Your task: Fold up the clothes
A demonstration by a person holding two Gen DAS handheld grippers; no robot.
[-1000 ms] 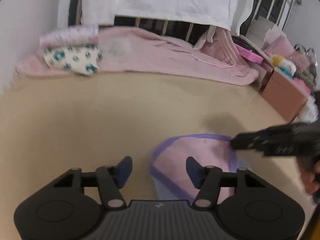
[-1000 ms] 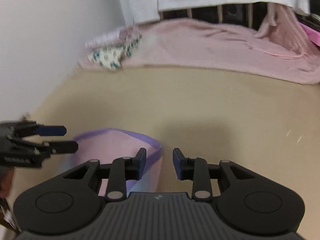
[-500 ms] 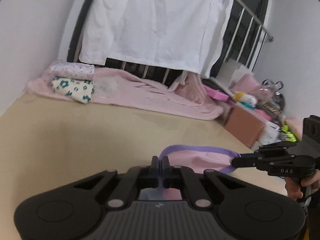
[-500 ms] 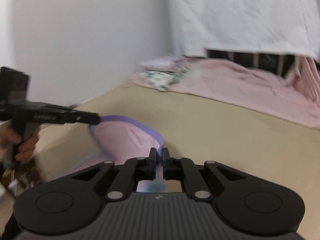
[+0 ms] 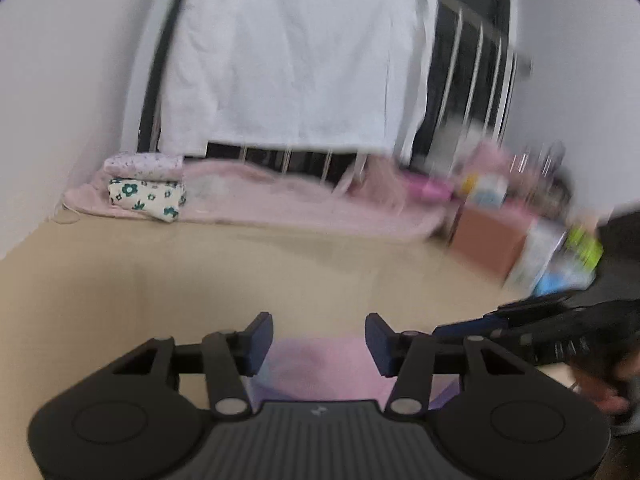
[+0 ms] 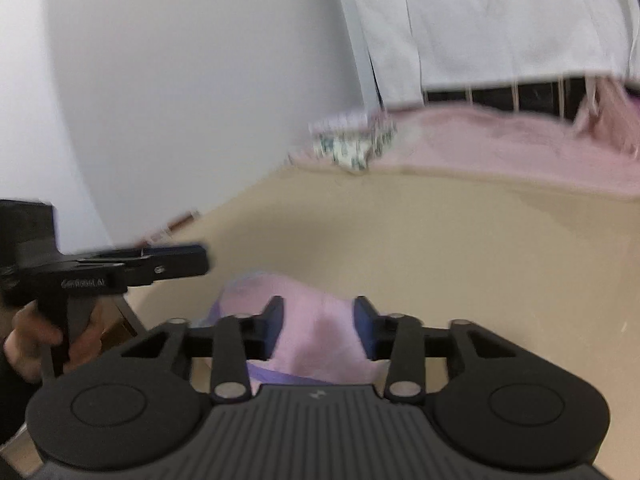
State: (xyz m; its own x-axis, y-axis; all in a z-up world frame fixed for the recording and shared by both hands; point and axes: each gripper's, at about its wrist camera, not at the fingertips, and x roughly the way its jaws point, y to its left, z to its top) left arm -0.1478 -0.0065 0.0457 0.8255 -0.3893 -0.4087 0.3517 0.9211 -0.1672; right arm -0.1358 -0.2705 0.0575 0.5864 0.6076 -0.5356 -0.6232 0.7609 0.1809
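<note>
A small pink garment with purple trim [image 5: 320, 364] lies on the beige table, right under both grippers; it also shows in the right wrist view [image 6: 316, 332]. My left gripper [image 5: 319, 338] is open above it, fingers spread on either side. My right gripper [image 6: 318, 330] is open too, its fingers straddling the cloth. The right gripper shows at the right in the left wrist view [image 5: 520, 328], and the left gripper shows at the left in the right wrist view [image 6: 160, 264]. Nothing is held.
A pink blanket [image 5: 288, 204] lies along the table's far edge with folded flowered clothes [image 5: 146, 196] stacked at its left. A white sheet [image 5: 288, 60] hangs on a metal rack behind. Boxes and clutter [image 5: 492, 240] stand at the right. A wall [image 6: 160, 80] is at the left.
Half a second ago both grippers were shut on the garment's edge and held it up. Now both have opened and the garment lies flat on the table.
</note>
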